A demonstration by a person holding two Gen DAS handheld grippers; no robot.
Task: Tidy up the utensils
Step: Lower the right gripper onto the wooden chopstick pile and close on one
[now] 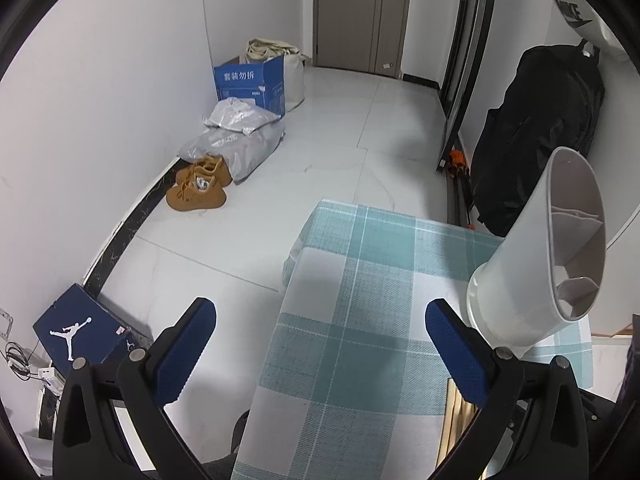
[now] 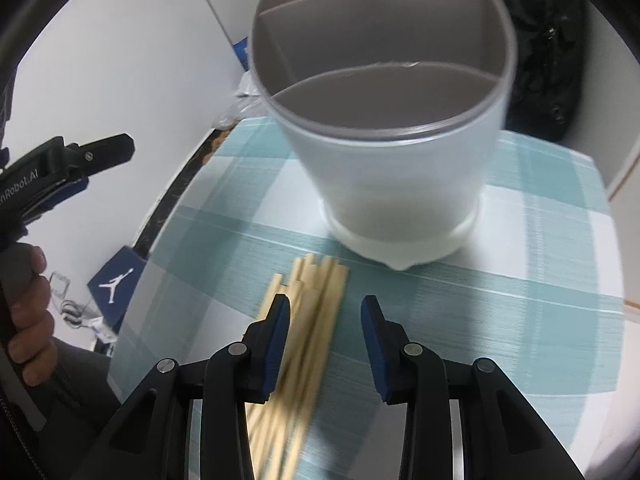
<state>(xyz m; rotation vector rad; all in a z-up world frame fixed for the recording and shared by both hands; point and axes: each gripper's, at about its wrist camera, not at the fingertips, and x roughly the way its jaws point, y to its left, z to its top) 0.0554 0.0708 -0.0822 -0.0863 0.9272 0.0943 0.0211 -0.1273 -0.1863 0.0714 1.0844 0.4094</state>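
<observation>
The right gripper [image 2: 325, 312] has its blue-padded fingers spread apart, holding nothing, poised low over a bundle of pale wooden chopsticks [image 2: 316, 312] that lies flat on the teal-and-white checked tablecloth [image 2: 520, 300]. The sticks run between the two fingers and slightly toward the left one, their near ends blurred; whether a pad touches them cannot be told. Just beyond the far tips of the chopsticks stands a tall white plastic utensil holder [image 2: 392, 184], upright on a wider round base, its open top split by curved dividers into several compartments, all of which look bare inside.

The left gripper [image 1: 320, 344] is also spread wide and grips nothing. It hangs at the table's left edge, one finger over the floor and the other over the cloth, close beside the base of the same white holder [image 1: 532, 264]. In the right wrist view the person's left hand [image 2: 28, 312] wraps the left gripper's handle.

Off the table, on the pale tiled floor [image 1: 340, 128], sit a dark blue shoebox with a white jumping-figure logo [image 1: 80, 332], a pair of tan boots [image 1: 200, 186], grey plastic bags [image 1: 236, 140] and a blue cardboard box [image 1: 252, 82]. A black backpack [image 1: 540, 140] hangs on the wall.
</observation>
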